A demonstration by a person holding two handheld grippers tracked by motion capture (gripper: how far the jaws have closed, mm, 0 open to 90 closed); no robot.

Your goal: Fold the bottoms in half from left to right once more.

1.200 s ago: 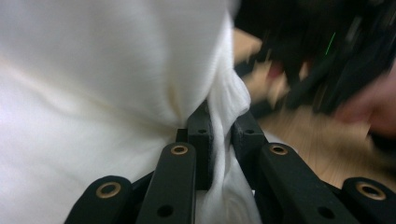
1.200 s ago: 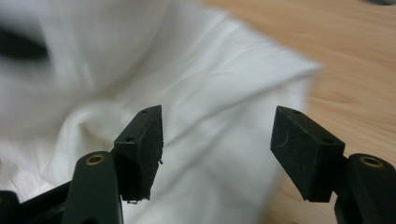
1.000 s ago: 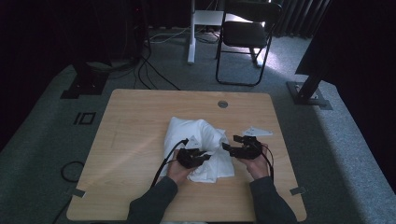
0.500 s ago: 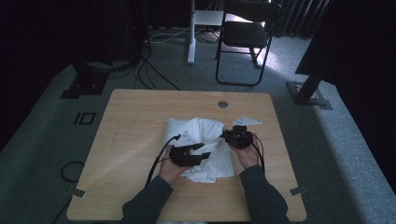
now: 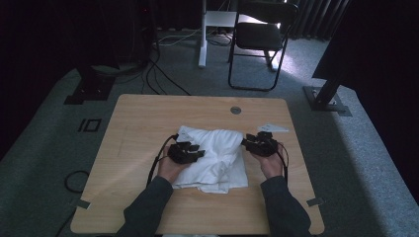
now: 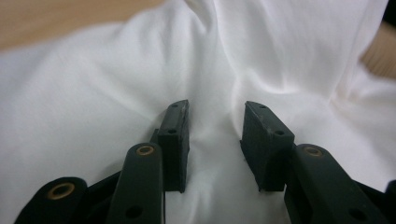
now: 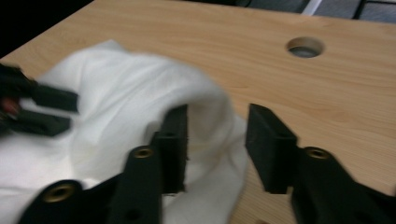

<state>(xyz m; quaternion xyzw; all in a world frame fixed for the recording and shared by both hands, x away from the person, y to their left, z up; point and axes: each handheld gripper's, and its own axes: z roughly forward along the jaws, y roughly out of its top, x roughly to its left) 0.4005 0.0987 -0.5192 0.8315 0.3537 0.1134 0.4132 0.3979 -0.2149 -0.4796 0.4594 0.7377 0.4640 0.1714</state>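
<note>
Well: one white cloth (image 5: 213, 157) crumpled at table (image 5: 148, 118) middle. Two grippers. Left gripper (image 6: 215, 135) over cloth's left part, jaws just narrowing, apart, fabric beneath, nothing pinched. Right gripper (image 7: 215, 140) at cloth's right edge, jaws just widening, fold between, not pressed. One paper scrap (image 5: 272, 128) nearby.

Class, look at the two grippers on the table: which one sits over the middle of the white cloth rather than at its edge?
The left gripper is over the middle of the white cloth; the right gripper is at the cloth's edge, with bare table beside it.
</note>
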